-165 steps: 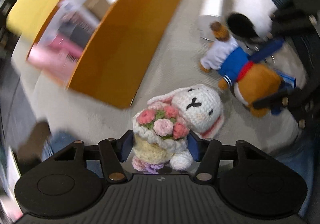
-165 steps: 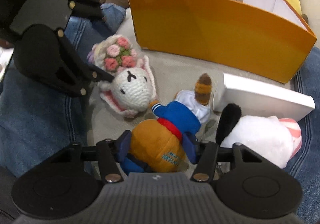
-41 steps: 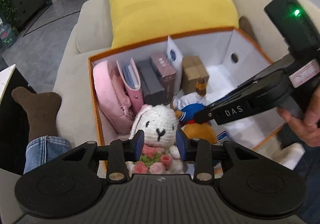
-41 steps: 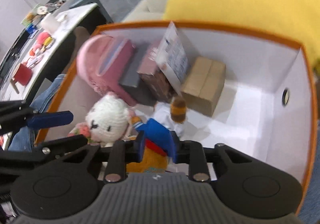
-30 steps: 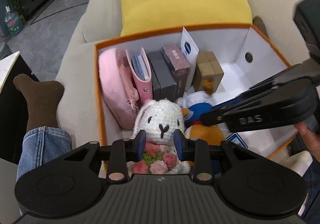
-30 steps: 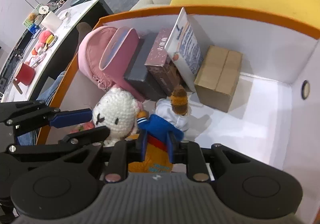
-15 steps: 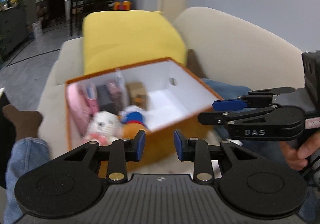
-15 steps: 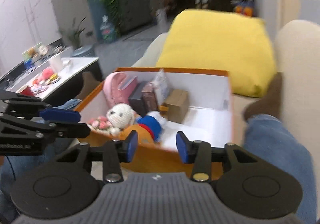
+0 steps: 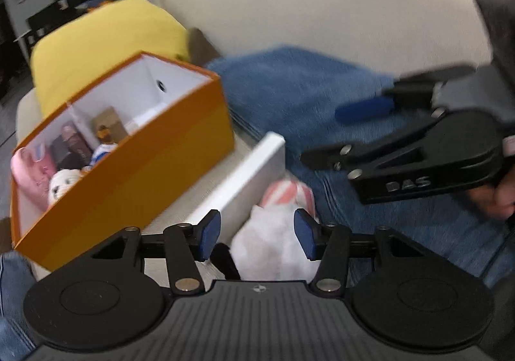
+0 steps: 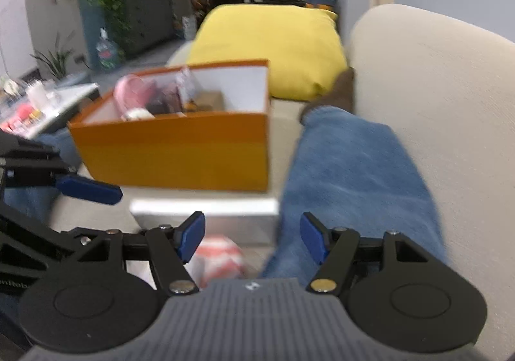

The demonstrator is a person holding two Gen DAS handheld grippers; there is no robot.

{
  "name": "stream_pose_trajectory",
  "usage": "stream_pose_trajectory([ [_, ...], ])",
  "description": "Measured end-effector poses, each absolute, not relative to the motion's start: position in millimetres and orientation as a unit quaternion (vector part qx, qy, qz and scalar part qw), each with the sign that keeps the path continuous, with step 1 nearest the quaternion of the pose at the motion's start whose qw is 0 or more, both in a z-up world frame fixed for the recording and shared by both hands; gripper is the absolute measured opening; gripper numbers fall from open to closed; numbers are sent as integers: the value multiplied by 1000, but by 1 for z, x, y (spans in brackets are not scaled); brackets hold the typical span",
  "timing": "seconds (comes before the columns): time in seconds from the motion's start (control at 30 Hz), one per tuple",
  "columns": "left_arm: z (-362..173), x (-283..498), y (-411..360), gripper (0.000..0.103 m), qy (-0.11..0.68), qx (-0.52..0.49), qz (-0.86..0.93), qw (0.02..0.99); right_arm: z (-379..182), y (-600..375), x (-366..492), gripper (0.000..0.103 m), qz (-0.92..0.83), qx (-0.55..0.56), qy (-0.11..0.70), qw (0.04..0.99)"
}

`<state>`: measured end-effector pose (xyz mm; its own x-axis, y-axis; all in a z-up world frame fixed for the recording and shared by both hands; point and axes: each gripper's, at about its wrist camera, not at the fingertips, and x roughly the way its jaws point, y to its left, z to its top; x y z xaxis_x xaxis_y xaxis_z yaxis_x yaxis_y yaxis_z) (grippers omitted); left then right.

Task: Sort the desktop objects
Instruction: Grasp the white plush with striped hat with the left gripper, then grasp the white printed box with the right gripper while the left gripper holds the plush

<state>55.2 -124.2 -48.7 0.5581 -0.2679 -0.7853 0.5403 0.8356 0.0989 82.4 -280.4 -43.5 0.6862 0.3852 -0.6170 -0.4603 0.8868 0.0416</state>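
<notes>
Blue-padded left tongs (image 9: 256, 235): spread wide, empty, over the white plush (image 9: 273, 251) at bottom centre
Right tongs (image 10: 252, 237): released too, nothing gripped
White lid (image 10: 206, 216): just past them
Orange box (image 9: 128, 164): left of frame, bunny (image 9: 62, 187) inside

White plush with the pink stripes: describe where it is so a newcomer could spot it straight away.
Start at the orange box on the beige sofa. In front of it lies a flat white box, and the white plush sits on the near side of that, between the open fingers of the left gripper. It is the only soft toy outside the orange box, with pink-striped fabric and a black ear.
</notes>
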Motion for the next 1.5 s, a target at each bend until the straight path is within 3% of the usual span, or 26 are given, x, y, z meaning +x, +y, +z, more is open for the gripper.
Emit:
stream_pose_trajectory([
  [0.17,-70,74,-134,61,444,206,-245,837,-53,-281,74,64,235,-89,300,920],
  [0.23,-76,81,-135,68,462,196,-258,826,-59,-281,74,64,239,-89,290,922],
  [0.5,-93,102,-142,75,529,166,-283,782,-63,-282,76,67,248,-87,279,923],
  [0.93,-101,82,-134,66,510,145,-250,810,-63,-277,76,68,248,-103,288,919],
  [1.2,-86,74,-91,57,504,55,-201,838,-54,-276,83,66,262,-113,317,905],
  [1.5,-70,53,-48,56,493,14,-135,859,-41,-237,101,64,344,-234,336,845],
])
